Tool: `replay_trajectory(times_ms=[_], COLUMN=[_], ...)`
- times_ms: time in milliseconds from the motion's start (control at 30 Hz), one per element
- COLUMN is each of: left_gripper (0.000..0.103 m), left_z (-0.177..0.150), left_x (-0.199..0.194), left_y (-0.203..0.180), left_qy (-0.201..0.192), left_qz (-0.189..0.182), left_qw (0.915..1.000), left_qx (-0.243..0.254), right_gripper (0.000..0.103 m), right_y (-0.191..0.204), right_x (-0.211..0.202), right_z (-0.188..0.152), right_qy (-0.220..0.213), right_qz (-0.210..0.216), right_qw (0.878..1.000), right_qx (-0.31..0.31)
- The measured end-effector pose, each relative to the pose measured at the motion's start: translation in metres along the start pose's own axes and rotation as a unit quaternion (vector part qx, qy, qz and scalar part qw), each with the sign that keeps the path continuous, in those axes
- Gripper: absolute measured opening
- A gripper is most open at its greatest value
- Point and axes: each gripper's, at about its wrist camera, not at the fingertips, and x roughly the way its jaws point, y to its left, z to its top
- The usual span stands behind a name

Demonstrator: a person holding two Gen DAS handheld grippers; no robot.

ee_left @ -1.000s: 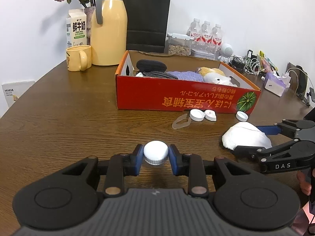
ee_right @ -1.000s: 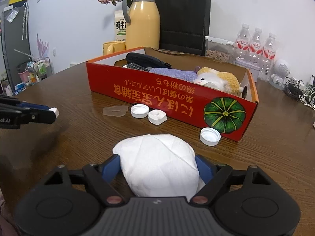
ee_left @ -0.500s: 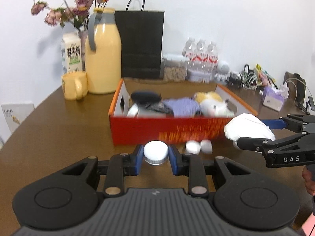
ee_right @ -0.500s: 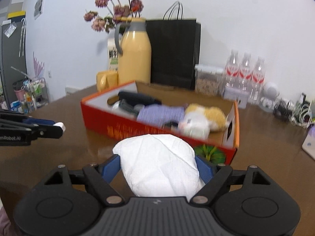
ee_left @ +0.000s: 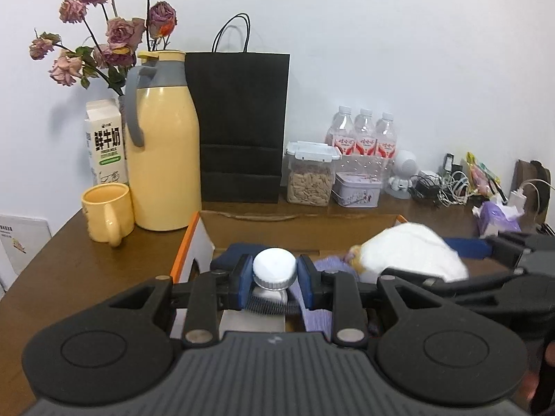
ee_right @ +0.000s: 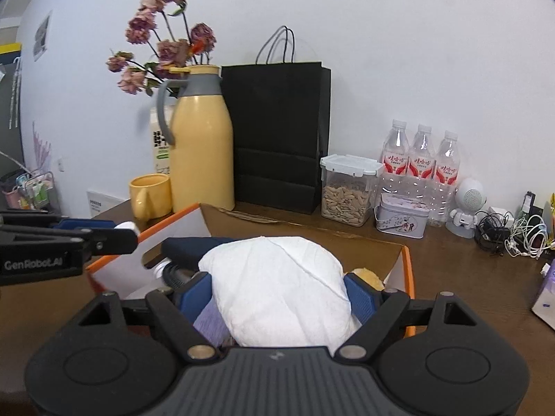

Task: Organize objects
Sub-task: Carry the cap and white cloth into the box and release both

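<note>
My left gripper (ee_left: 274,274) is shut on a white ribbed bottle cap (ee_left: 274,264), held over the left end of the open red-and-orange cardboard box (ee_left: 183,248). In the right wrist view that gripper (ee_right: 126,229) comes in from the left with the cap (ee_right: 125,225) at its tips. My right gripper (ee_right: 277,291) is shut on a white crumpled bundle (ee_right: 277,277) above the box (ee_right: 408,277). The left wrist view shows the bundle (ee_left: 409,246) hanging over the box's right half. Inside lie a dark blue item (ee_right: 194,244), purple cloth (ee_left: 329,263) and a yellow plush toy (ee_right: 366,275).
Behind the box stand a yellow thermos jug (ee_left: 163,159), a yellow mug (ee_left: 107,213), a milk carton (ee_left: 105,145), a black paper bag (ee_left: 242,128), a jar of seeds (ee_left: 308,180), a small tin (ee_left: 357,192) and three water bottles (ee_left: 360,135). Cables (ee_left: 444,187) lie at the back right.
Both grippers have risen and moved forward from over the bare table to above the box, each keeping its load. The loose caps on the table have dropped out of view.
</note>
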Motion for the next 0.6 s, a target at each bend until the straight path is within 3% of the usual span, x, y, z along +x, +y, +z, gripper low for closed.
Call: replay_trajectory(times_ms=[200, 333, 433, 567, 600], left_gripper=[0.028, 0.028, 0.028, 0.030, 0.035], left_z=[0.007, -0.004, -0.010, -0.015, -0.015], left_x=[0.038, 0.061, 0.074, 0.074, 0.072], left_y=[0.001, 0.000, -0.001, 0.000, 0.001], left_qy=[-0.002, 0.008, 0.029, 0.029, 0.025], left_qz=[0.010, 0.011, 0.012, 0.027, 0.032], left_qw=[0.9998, 0.9997, 0.9995, 0.9992, 0.9991], left_qx=[-0.017, -0.019, -0.009, -0.009, -0.011], right_gripper=[0.081, 0.081, 0.082, 0.087, 0.088], right_y=[-0.008, -0.019, -0.027, -0.027, -0.026], right_x=[0.038, 0.056, 0.060, 0.057, 0.056], right_z=[-0.007, -0.021, -0.023, -0.026, -0.026], right_qy=[0.005, 0.024, 0.028, 0.027, 0.028], right_qz=[-0.015, -0.013, -0.012, -0.021, -0.025], right_qw=[1.000, 0.999, 0.998, 0.998, 0.998], right_qx=[0.021, 0.039, 0.053, 0.053, 0.052])
